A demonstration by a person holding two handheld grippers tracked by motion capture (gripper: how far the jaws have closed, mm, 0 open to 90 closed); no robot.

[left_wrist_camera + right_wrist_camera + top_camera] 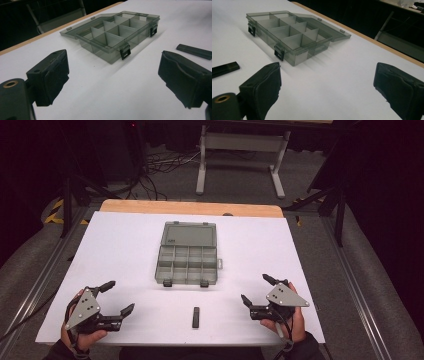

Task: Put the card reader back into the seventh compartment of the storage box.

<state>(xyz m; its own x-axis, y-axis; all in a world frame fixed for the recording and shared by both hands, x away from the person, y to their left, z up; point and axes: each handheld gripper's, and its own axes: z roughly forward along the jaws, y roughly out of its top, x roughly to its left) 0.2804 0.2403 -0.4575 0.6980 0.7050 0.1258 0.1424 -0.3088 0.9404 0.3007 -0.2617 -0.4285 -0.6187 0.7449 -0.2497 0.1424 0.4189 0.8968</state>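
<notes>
A smoky clear organizer box (pixel 187 262) lies in the middle of the white table, its lid (pixel 190 234) folded open toward the far side. Its several compartments (pixel 117 30) look empty, and two black latches (pixel 279 53) hang on its near wall. A small flat black bar (pixel 196 316) rests near the front edge, between the two hands. My left gripper (pixel 116 297) is held at the front left, open, nothing between its jaws. My right gripper (pixel 256 290) is at the front right, also open and empty. Both point toward the box.
The white sheet (pixel 125 250) covers a wooden table whose bare edge (pixel 150 207) shows at the back. Beyond it stand a grey desk frame (pixel 240 150), floor cables and dark stands. Metal rails (pixel 45 275) run along both sides.
</notes>
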